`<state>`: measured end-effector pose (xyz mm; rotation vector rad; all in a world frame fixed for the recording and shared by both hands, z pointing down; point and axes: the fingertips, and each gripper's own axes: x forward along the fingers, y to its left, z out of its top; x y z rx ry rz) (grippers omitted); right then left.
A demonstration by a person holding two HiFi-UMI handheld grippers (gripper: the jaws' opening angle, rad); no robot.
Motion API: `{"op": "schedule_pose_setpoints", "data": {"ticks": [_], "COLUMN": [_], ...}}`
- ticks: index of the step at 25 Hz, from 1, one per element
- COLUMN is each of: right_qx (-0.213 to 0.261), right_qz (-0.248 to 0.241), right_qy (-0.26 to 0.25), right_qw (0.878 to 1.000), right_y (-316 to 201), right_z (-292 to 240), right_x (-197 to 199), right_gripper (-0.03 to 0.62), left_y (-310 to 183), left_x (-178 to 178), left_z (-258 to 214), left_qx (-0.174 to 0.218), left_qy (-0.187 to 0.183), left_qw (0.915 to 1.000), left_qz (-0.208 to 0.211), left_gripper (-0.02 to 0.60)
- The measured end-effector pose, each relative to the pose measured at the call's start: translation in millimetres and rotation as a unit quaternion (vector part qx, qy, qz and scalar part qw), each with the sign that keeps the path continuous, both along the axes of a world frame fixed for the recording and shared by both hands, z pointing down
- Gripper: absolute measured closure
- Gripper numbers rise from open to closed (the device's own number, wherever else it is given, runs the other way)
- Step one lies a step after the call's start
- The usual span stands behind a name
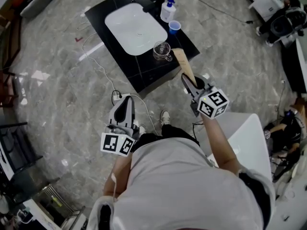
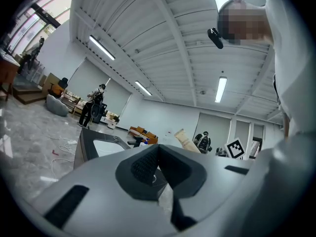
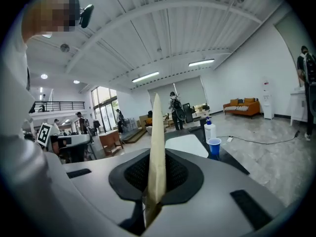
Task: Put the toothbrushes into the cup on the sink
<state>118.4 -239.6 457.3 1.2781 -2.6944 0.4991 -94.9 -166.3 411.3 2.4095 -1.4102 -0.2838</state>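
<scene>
**Right tongs carry toothbrush toward sink**

Right gripper (image 1: 189, 82) clamped on a flat, cream-coloured toothbrush (image 1: 183, 63). Seen edge-on between the pads in the right gripper view, it sticks out well past them. In the head view its far end lies just beside the glass cup (image 1: 162, 51), at the near corner of the black sink counter (image 1: 108, 9). Cup stands beside the white basin (image 1: 135, 28); blue cup (image 1: 174, 27) and pump bottle (image 1: 168, 10) behind it. Left gripper (image 1: 125, 102) low, well back from the counter, jaws together, nothing visible between them.

L tongs (image 2: 158, 154) closed tight, aimed twd sink counter (image 2: 80, 149) ahead.
</scene>
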Motion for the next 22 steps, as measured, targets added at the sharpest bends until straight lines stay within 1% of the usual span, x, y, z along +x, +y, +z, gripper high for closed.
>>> {"op": "schedule_pose_setpoints", "data": {"ticks": [2,6,13,15,19,22], "right_qx": [-0.02,-0.059,-0.095,-0.11,-0.14,-0.158], "right_qz": [0.0,-0.003,-0.004,0.001,0.015,0.019], "right_qy": [-0.006,0.017,0.042,0.04,0.018,0.02], "right_qw": [1.0,0.998,0.995,0.993,0.99,0.987], "right_y": [-15,-43,-81,-88,-101,-107], "right_z": [15,57,108,119,136,145], "right_x": [-1,-6,-15,-15,-13,-11], "right_gripper": [0.545,0.545,0.545,0.545,0.545,0.545], "left_y": [0,2,0,-1,-5,-9], "left_x": [-4,-13,-26,-29,-31,-32], "left_z": [2,7,16,19,21,23], "left_qx": [-0.005,-0.017,-0.034,-0.039,-0.043,-0.046], "left_qy": [0.0,0.0,-0.005,-0.005,-0.005,-0.004], "left_qw": [0.9999,0.9993,0.9976,0.9971,0.9965,0.9962], "left_qz": [-0.011,-0.033,-0.06,-0.065,-0.071,-0.074], "left_gripper": [0.578,0.578,0.578,0.578,0.578,0.578]}}
